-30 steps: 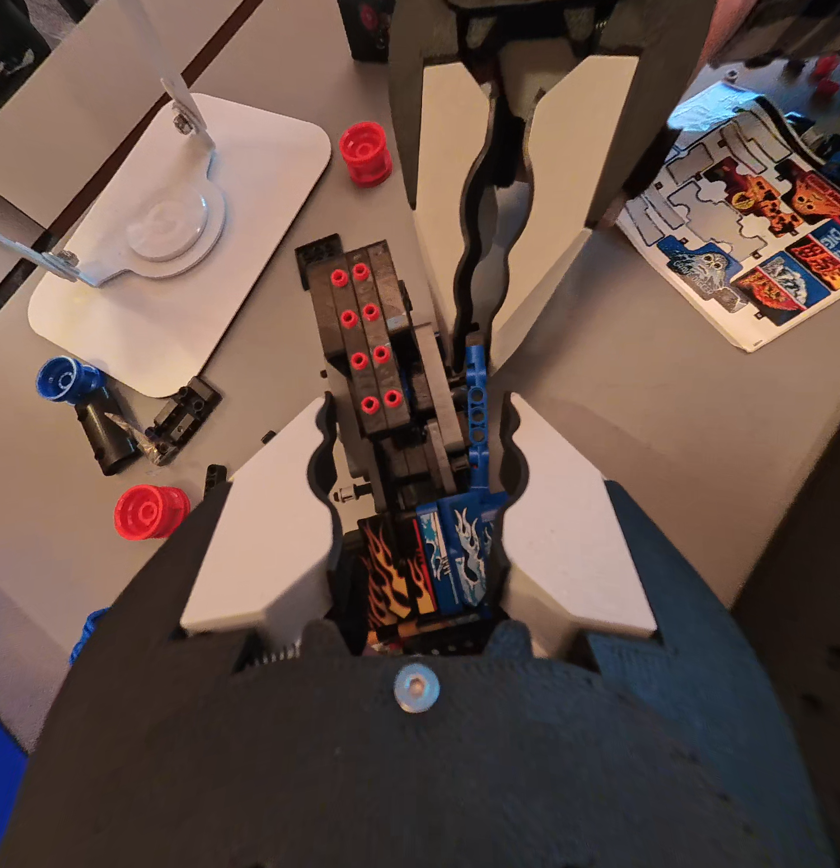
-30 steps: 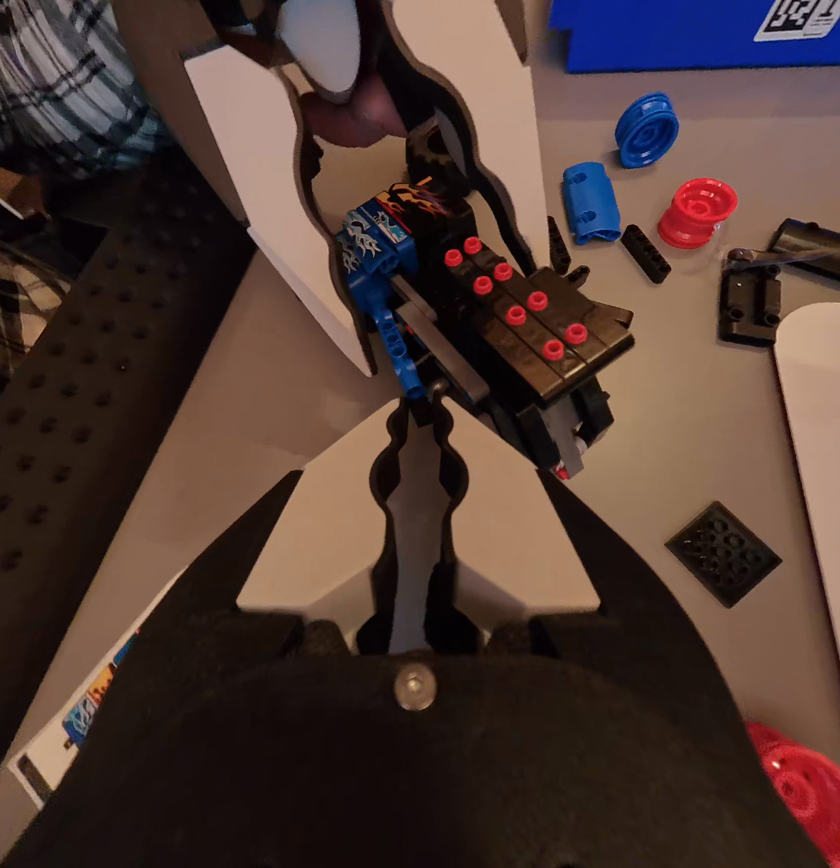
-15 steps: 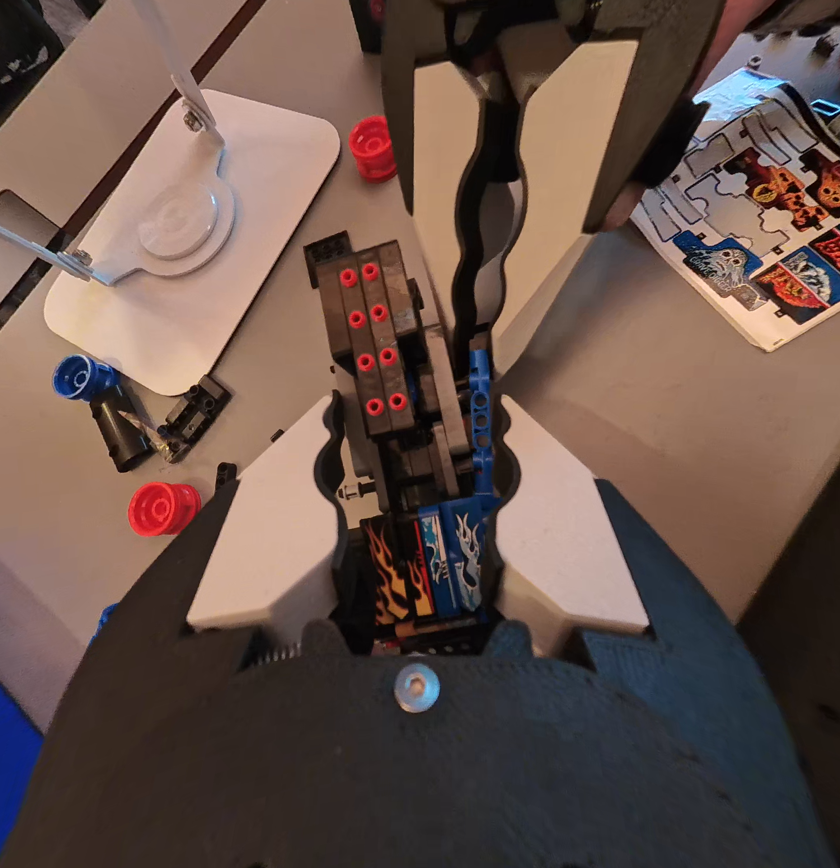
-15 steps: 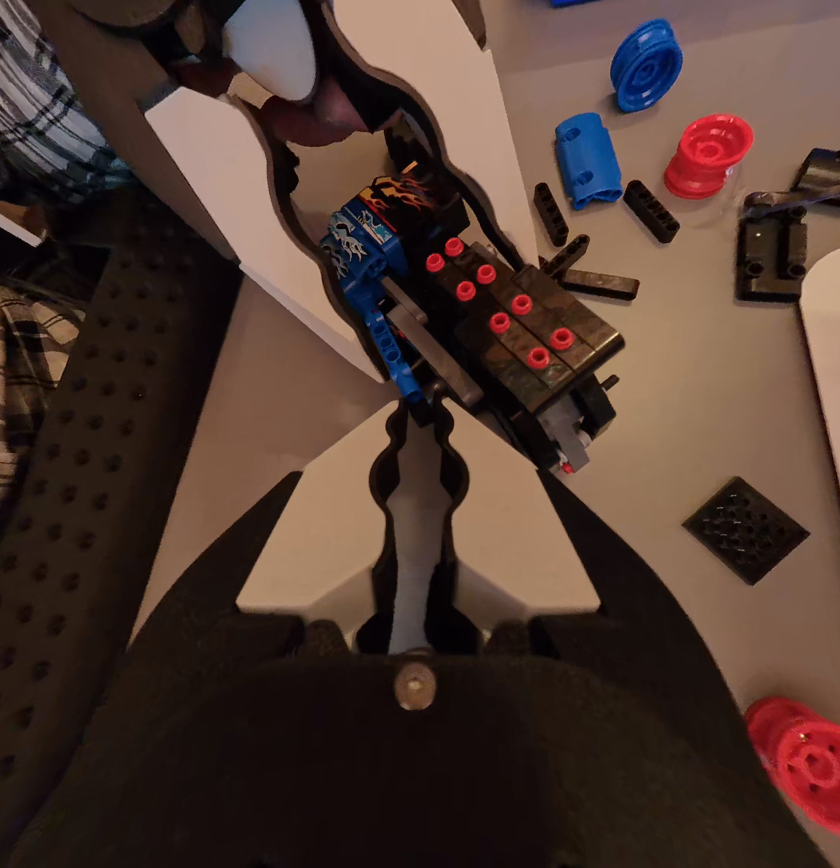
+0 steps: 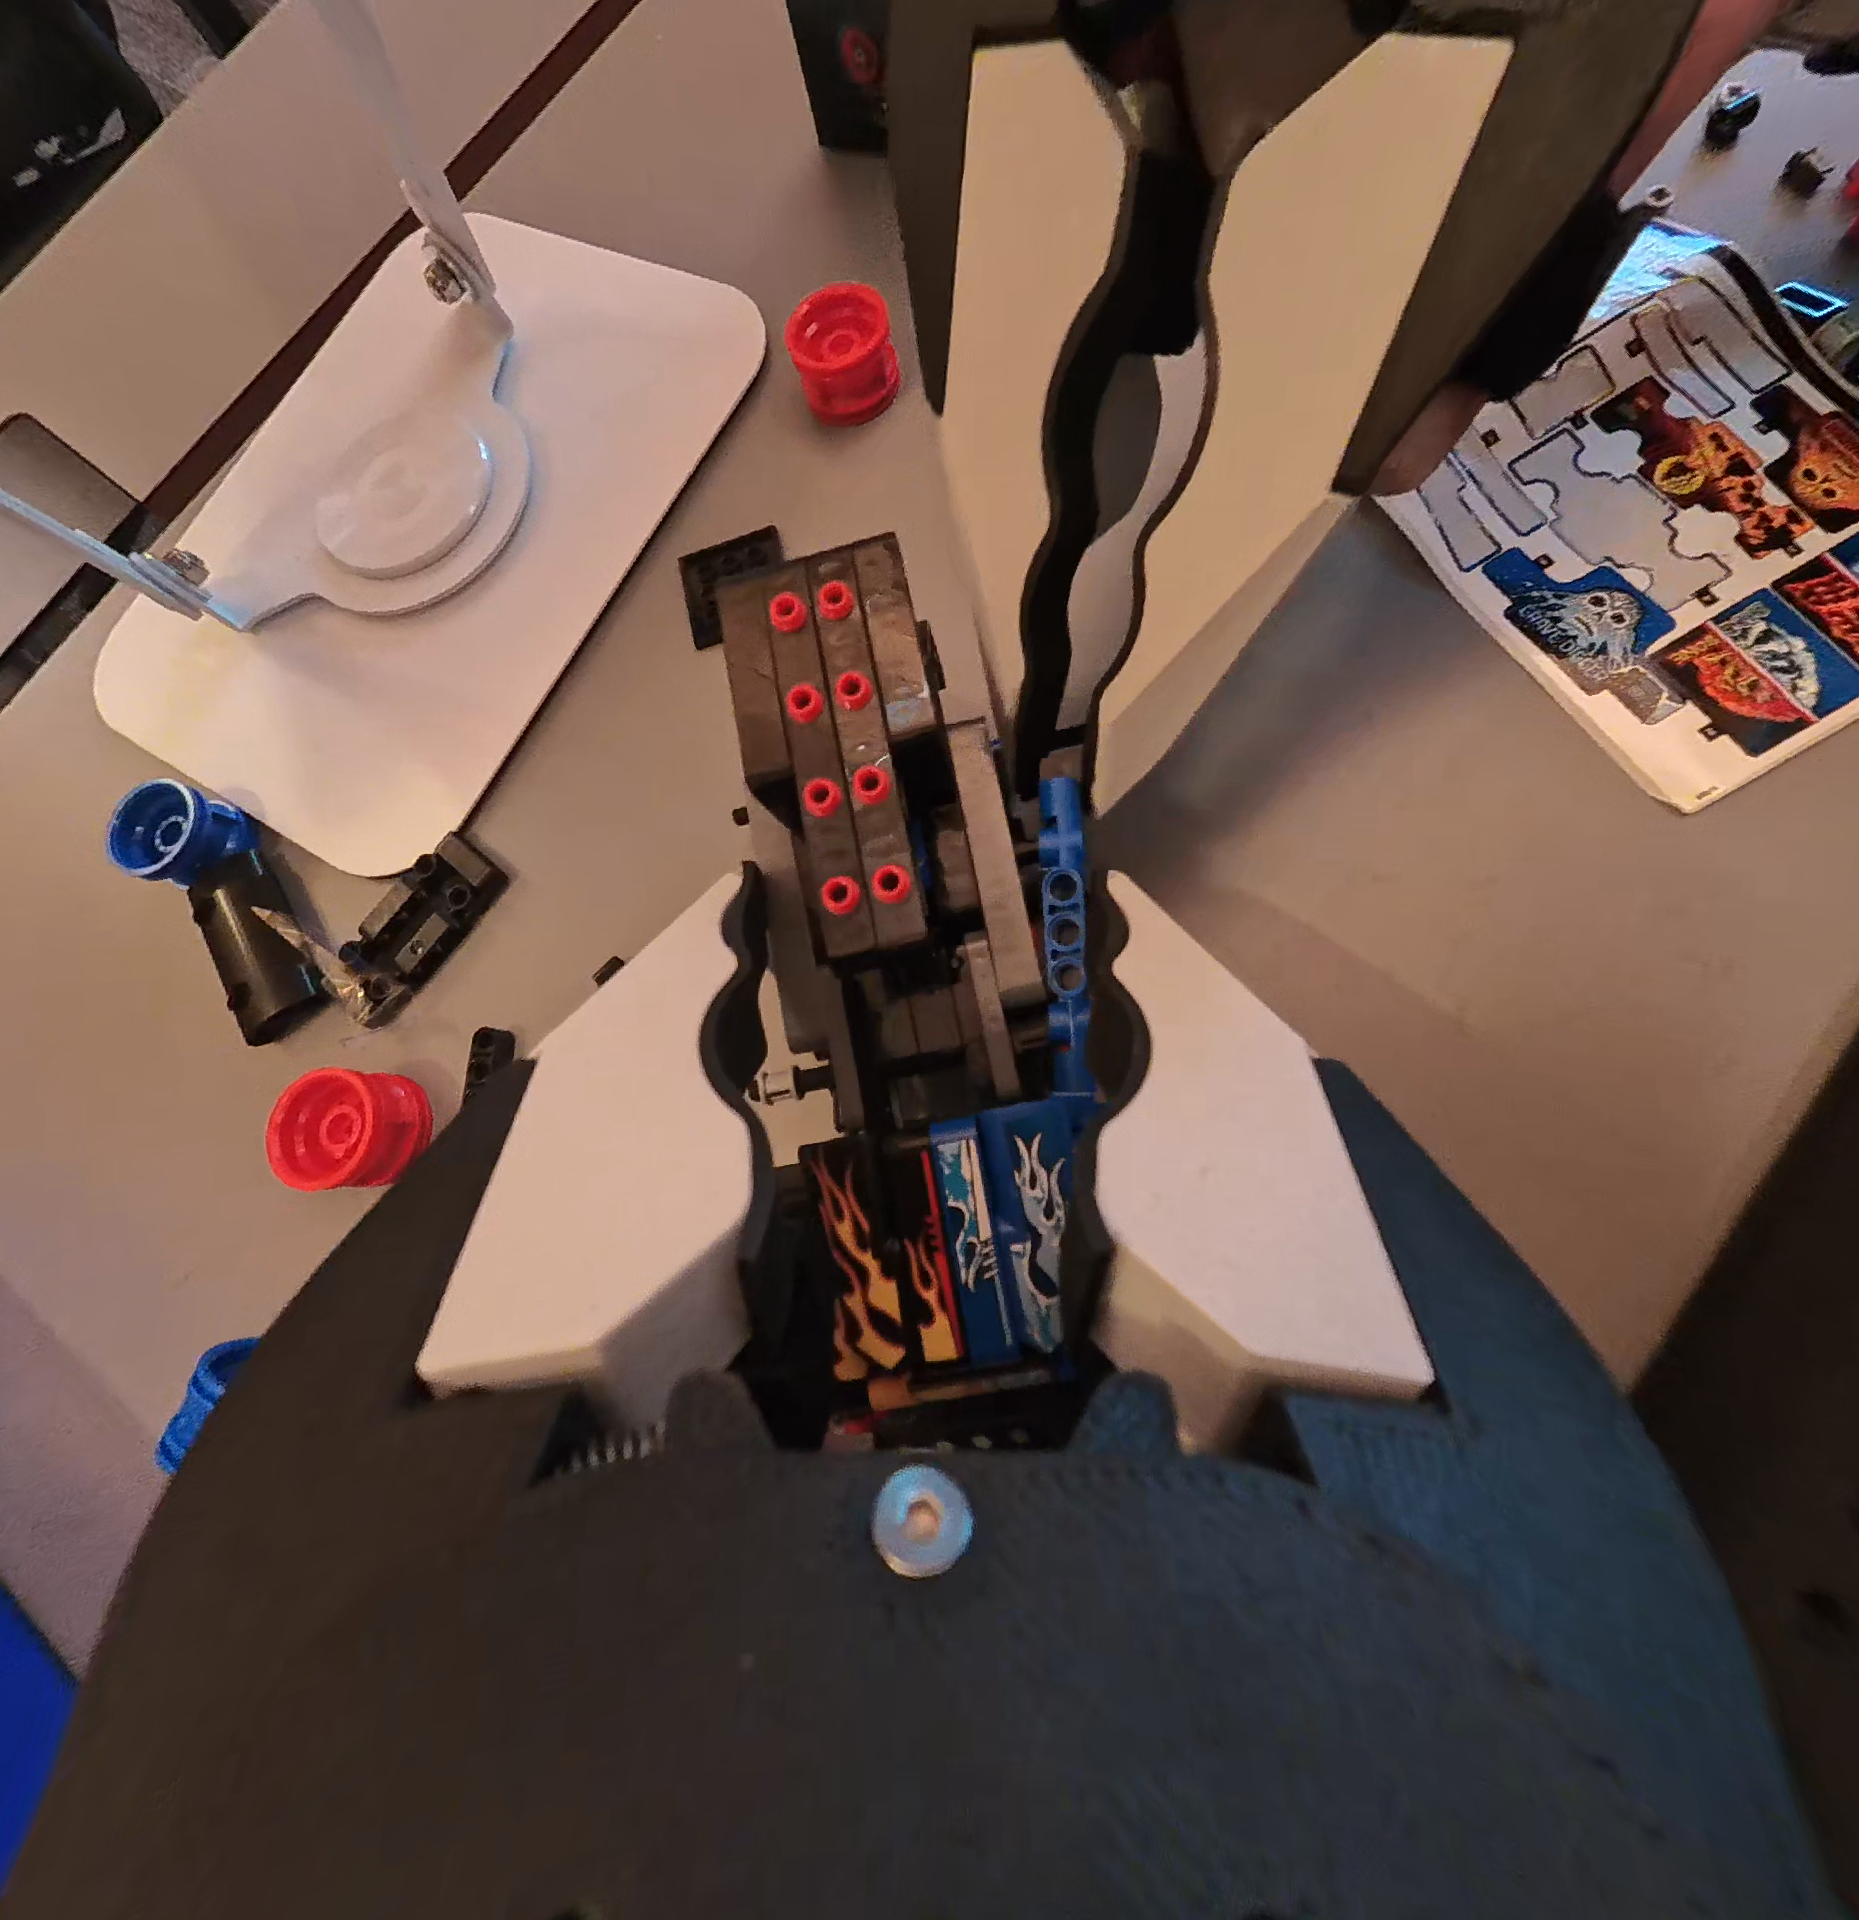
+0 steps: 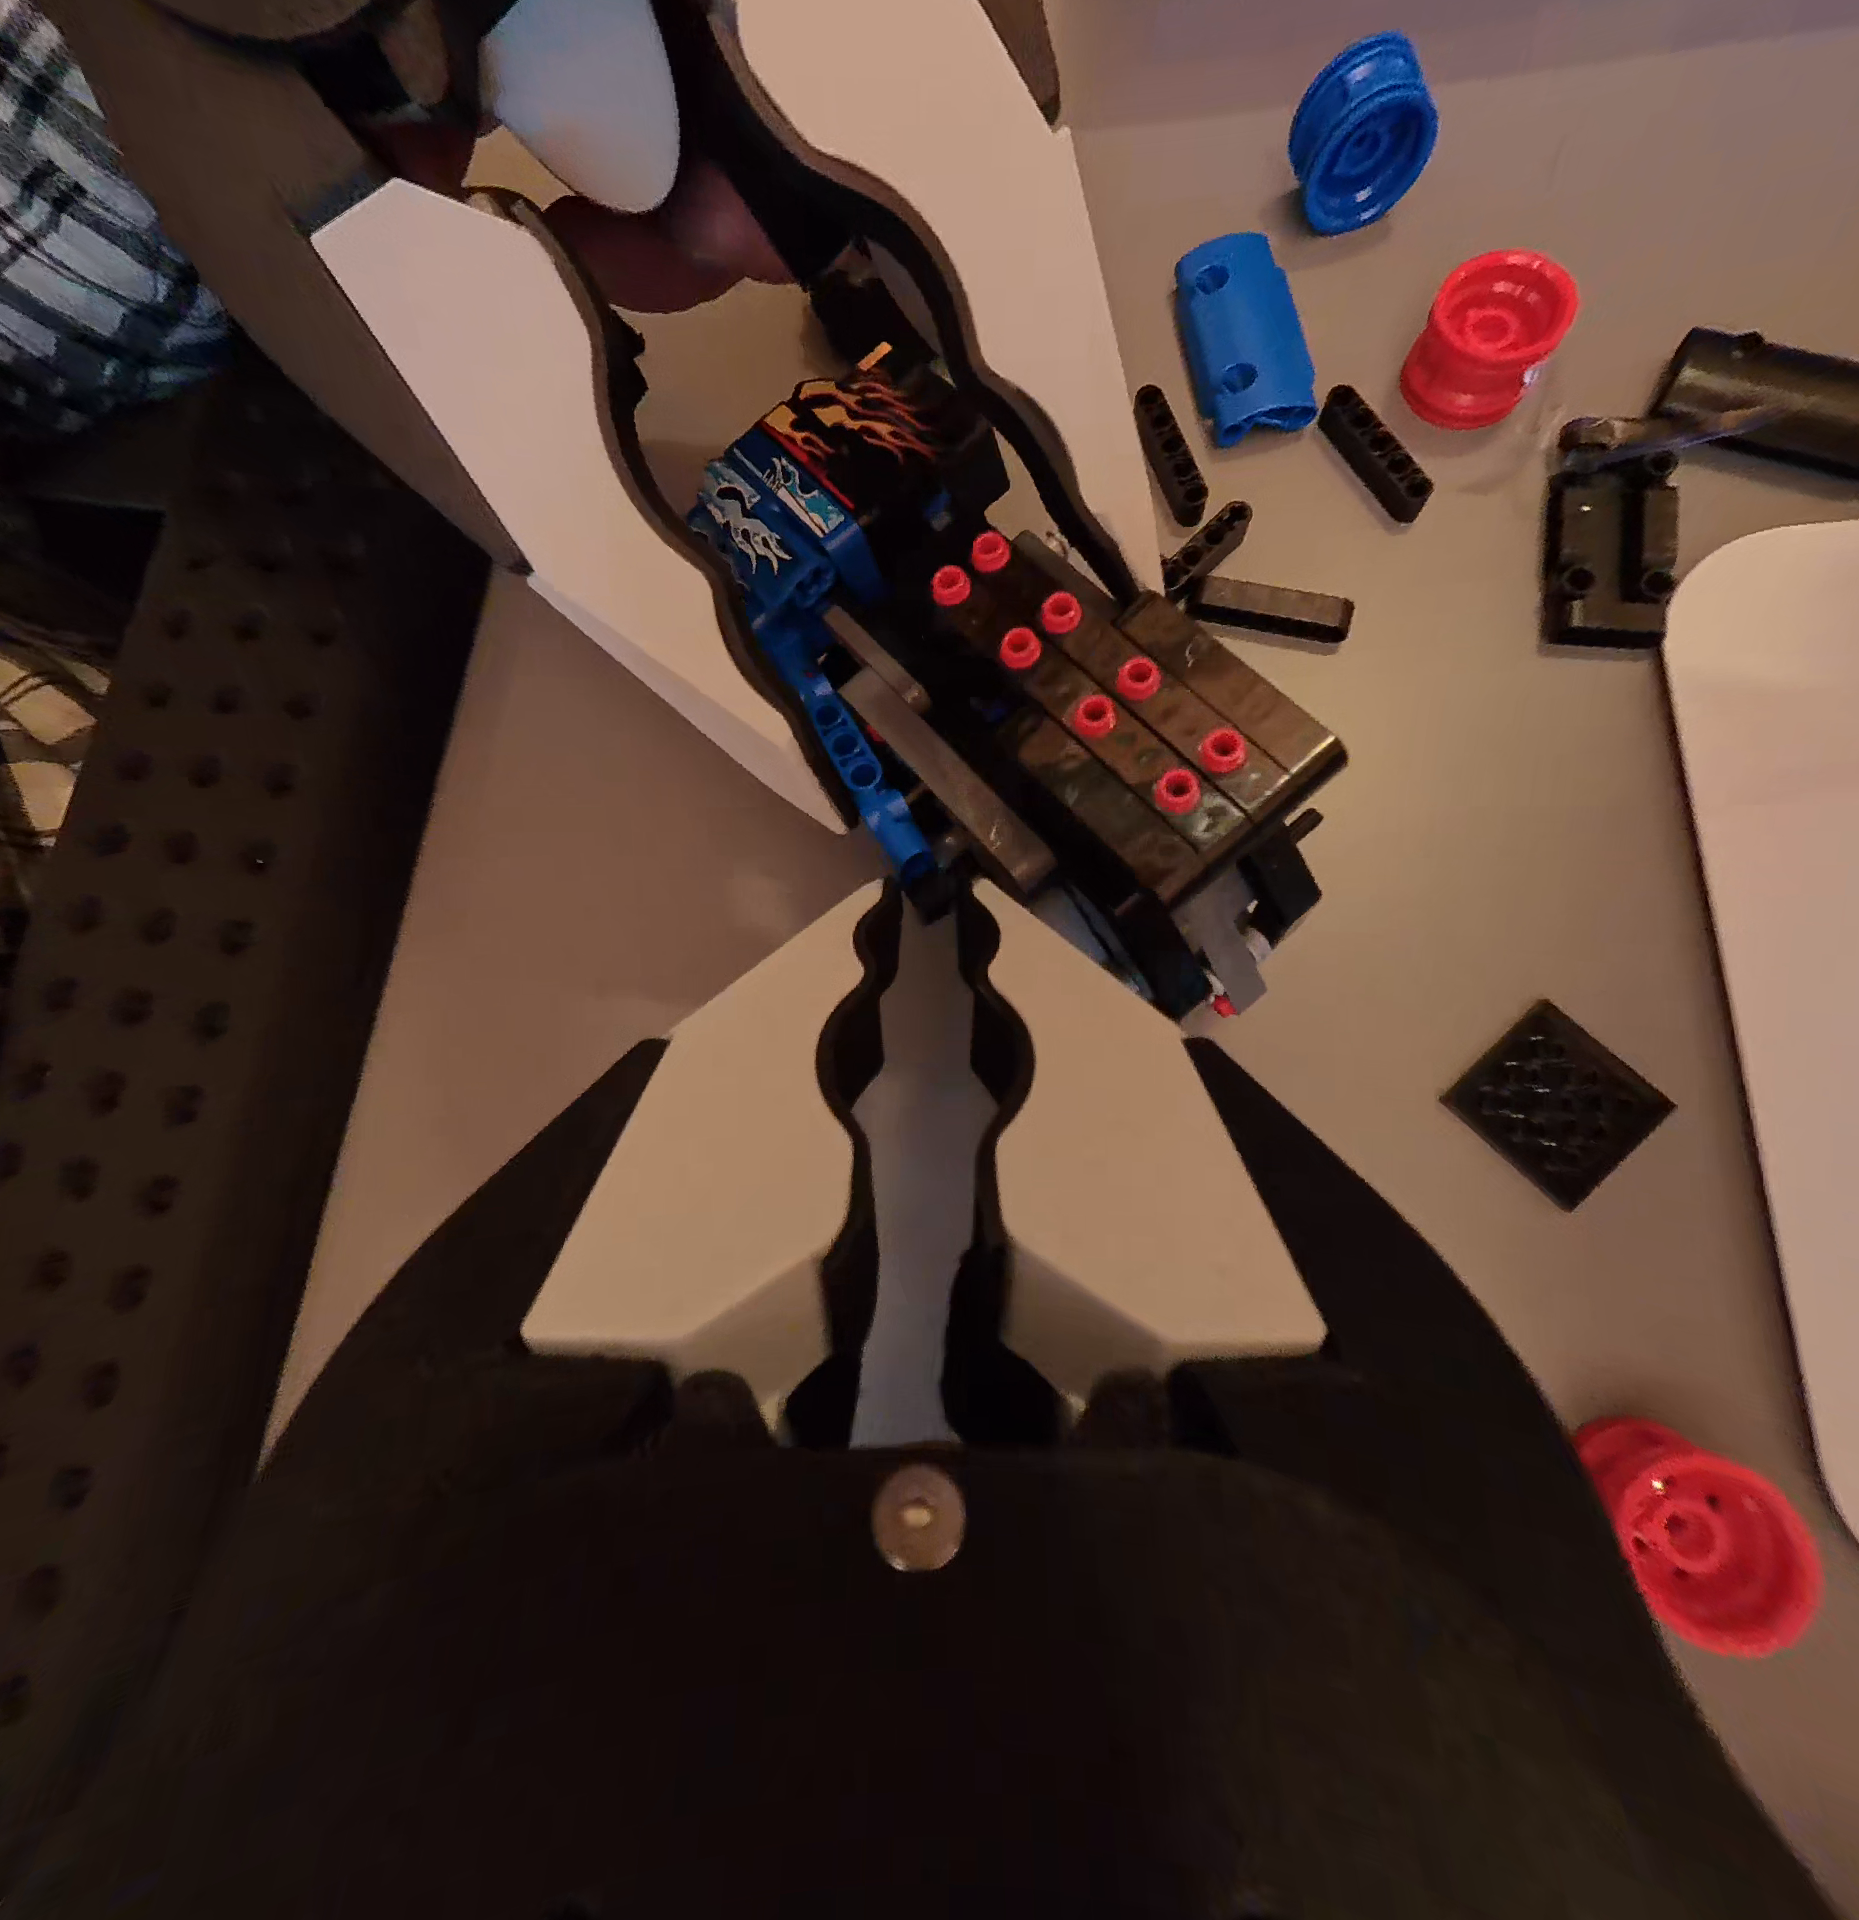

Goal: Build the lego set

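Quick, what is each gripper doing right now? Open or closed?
Left gripper: closed on the lego car, at the flame-sticker end.
Right gripper: closed on a small dark part at the car's blue beam.

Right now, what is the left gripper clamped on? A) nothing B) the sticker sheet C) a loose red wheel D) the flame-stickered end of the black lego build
D: in the left wrist view the left gripper has its fingers closed against the lego build, at its flame-stickered end.
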A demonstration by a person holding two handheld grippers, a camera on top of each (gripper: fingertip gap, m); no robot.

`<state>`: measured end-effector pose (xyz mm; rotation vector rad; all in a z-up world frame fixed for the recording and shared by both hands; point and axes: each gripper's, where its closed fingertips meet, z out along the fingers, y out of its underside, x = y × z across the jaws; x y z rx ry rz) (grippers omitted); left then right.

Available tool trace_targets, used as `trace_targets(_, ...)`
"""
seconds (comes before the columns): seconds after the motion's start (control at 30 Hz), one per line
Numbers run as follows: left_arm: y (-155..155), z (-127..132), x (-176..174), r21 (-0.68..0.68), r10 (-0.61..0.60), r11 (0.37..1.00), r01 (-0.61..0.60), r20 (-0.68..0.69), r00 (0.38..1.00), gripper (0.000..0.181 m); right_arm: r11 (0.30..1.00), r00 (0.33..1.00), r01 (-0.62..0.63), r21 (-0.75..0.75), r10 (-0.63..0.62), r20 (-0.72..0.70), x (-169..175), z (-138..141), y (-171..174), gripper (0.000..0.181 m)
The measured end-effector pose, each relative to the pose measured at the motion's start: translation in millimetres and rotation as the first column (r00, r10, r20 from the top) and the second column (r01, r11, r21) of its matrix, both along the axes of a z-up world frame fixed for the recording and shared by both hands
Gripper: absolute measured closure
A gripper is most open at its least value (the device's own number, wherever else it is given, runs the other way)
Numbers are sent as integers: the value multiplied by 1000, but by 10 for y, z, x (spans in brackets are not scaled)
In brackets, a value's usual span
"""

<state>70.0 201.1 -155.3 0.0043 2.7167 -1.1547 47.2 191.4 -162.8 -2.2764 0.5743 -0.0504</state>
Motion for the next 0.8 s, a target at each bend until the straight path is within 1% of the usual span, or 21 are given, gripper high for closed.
trace_targets(0.13,-4,1,-5,-5,-4,1000,4,-4,1000,121,999,1000,30,15,-30,8,25,-13,14,172)
trace_targets(0.27,-3,0,13,-1,12,1000,-12,-4,1000,122,993,991,106,41,-103,-81,45,-5,26,173)
trace_targets(0.43,-2,-1,21,5,20,1000,-20,3,1000,123,988,981,155,14,-152,-120,53,-8,28,173)
trace_targets(0.53,-20,2,-1,-7,11,1000,-11,-8,1000,123,991,989,130,-20,-131,-71,31,3,1,173)
trace_targets(0.6,-14,8,-3,-7,6,1000,-6,-3,1000,122,993,994,109,-42,-110,-2,29,33,-10,172)
trace_targets(0.8,-43,1,-38,-14,-2,1000,2,-24,1000,122,993,996,85,-78,-82,40,-9,29,-49,172)
